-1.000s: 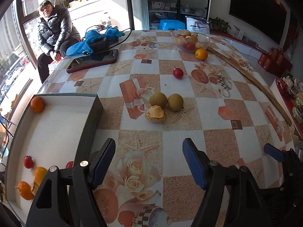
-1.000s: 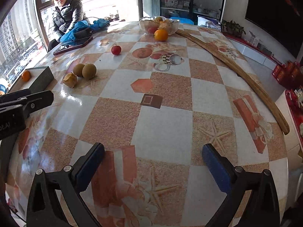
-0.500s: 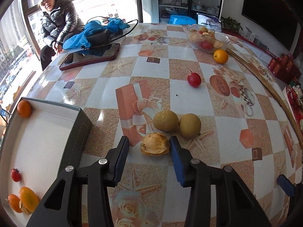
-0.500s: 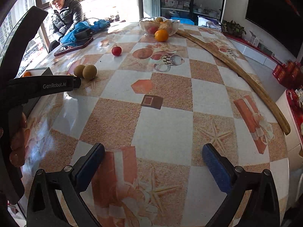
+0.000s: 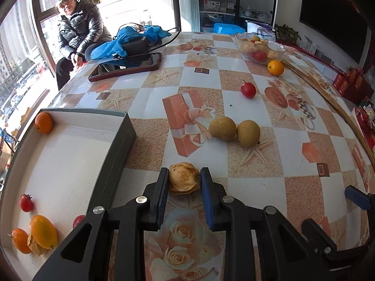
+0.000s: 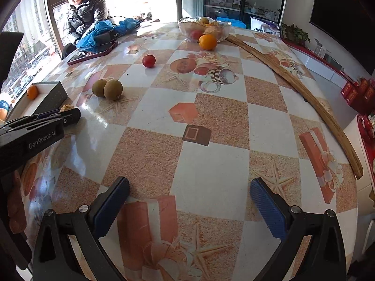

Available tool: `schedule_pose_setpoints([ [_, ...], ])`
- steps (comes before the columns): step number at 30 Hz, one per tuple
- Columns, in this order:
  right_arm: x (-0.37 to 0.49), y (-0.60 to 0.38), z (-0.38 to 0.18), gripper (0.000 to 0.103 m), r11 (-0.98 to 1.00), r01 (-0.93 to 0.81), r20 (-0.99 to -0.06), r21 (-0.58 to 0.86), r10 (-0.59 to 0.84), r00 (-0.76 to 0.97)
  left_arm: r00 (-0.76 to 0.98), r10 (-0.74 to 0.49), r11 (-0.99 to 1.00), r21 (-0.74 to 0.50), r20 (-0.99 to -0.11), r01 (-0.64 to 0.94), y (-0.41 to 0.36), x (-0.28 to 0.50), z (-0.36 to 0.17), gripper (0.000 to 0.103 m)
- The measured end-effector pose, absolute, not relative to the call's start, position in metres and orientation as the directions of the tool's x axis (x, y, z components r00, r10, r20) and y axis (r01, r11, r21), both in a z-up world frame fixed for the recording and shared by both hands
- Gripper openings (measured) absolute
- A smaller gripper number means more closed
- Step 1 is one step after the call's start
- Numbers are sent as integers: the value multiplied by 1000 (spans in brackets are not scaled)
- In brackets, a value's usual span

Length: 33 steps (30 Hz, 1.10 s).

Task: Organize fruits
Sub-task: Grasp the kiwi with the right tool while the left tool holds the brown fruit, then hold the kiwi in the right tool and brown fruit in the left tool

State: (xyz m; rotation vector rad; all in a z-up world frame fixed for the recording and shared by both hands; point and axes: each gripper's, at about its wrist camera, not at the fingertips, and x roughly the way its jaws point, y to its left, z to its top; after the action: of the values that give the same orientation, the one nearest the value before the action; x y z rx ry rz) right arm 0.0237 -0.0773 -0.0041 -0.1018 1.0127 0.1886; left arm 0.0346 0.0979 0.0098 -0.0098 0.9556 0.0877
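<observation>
A dry, papery-husked yellow fruit (image 5: 184, 178) lies on the patterned table, just right of the tray. My left gripper (image 5: 184, 172) is closing on it, and both blue pads press its sides. From the right wrist view the left gripper (image 6: 70, 117) sits at the left edge with the husked fruit (image 6: 66, 107) peeking out. The white tray (image 5: 117, 154) holds an orange (image 5: 43, 122), a cherry tomato (image 5: 25, 202) and several other small fruits. Two brown round fruits (image 5: 222, 128) lie just beyond. My right gripper (image 6: 189, 183) hangs open over bare table.
Farther back are a red fruit (image 5: 248, 90), an orange (image 5: 275, 67) and a glass fruit bowl (image 5: 259, 49). A dark tablet (image 5: 126, 66) and blue cloth (image 5: 126, 39) lie at the far left. A long wooden stick (image 5: 328, 98) runs along the right edge. A person (image 5: 77, 30) sits by the window.
My left gripper moved forward and down to the husked fruit, and its jaws went from wide apart to pressing on it. The right gripper stayed put.
</observation>
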Motion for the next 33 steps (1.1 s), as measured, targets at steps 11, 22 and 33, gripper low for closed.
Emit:
schedule_pose_setpoints([
  [11,87,-9,-5,103,934,-356,-854,13,195,482,582,93,988,1,-808,-156,119,4,8,29],
  [22,100,30,1,42,889,-458,-821,4,264,507,590,98,987,5,-801,-158,119,-2,8,29],
  [33,52,-24,4,28,930,-367,-827,22,223,516,592,74,991,-8,-803,-134,112,-29,8,29],
])
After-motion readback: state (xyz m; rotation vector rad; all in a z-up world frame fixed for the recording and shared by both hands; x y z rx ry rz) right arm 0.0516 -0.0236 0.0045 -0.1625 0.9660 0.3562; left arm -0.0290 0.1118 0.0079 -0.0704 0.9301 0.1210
